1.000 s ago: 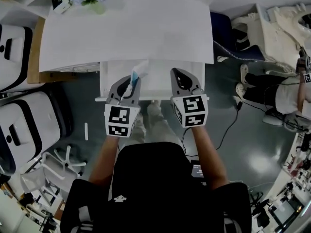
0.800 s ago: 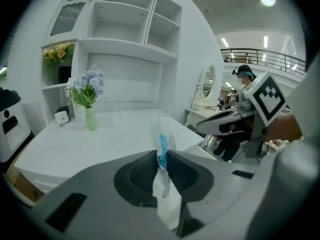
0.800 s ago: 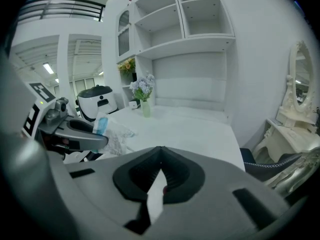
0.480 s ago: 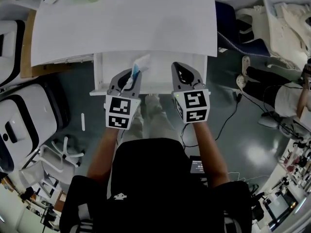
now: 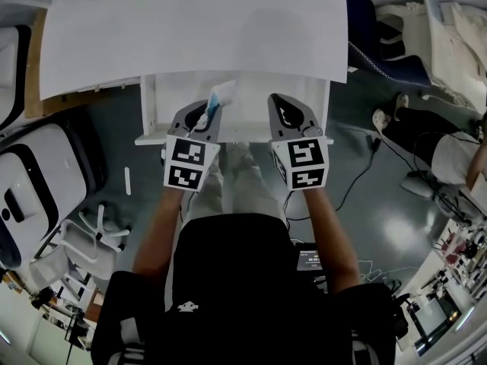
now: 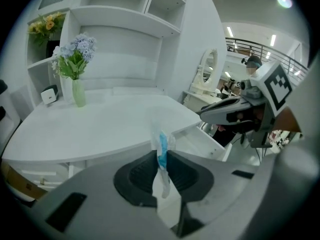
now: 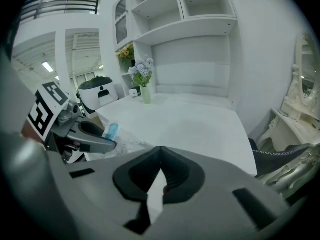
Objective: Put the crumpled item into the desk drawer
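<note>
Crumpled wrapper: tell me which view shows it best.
Left gripper view: the wrapper sits centre frame, pinched in the left claw, its blue strip plain. Head view shows it small, over the drawer; right gripper view shows it at the left edge.

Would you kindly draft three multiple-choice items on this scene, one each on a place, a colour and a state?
1. Where is the crumpled clear plastic wrapper?
A. on a chair seat
B. clamped in the left gripper
C. in a cardboard box

2. What colour is the strip on the wrapper?
A. red
B. yellow
C. blue

3. The white desk drawer is:
A. pulled open
B. fully shut
C. taken out of the desk

Answers:
1 B: the left gripper view shows its jaws pinched on the wrapper.
2 C: the strip shows blue in both gripper views.
3 A: the head view looks down into the drawer's bare inside.
</note>
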The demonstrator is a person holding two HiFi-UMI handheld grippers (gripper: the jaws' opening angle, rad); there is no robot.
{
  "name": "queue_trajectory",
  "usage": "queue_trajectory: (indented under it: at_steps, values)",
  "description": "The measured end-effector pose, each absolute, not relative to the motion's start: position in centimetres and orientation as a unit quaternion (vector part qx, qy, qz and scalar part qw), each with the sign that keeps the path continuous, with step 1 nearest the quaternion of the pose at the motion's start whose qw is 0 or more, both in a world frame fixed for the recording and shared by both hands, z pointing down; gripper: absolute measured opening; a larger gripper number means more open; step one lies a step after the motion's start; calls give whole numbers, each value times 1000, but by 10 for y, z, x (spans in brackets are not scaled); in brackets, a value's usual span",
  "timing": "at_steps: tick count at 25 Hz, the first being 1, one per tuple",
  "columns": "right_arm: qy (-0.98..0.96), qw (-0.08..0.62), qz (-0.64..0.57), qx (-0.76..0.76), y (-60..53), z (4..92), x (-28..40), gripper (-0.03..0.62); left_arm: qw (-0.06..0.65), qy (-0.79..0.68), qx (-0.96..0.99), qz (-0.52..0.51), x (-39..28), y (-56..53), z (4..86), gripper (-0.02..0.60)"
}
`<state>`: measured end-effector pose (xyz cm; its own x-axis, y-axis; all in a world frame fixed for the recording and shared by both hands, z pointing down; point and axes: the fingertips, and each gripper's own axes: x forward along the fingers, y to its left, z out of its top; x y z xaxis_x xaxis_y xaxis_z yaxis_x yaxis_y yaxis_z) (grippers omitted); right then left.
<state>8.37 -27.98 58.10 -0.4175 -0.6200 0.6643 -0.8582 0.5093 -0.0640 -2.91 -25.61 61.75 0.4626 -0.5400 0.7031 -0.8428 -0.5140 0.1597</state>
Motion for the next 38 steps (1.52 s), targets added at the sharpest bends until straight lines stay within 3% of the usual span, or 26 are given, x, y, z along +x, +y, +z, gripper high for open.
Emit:
queue_trajectory:
  at_steps: [38]
  values:
    - [-803, 327, 249, 432, -276, 647, 94, -5, 332, -333, 796, 382, 13, -254, 729, 48]
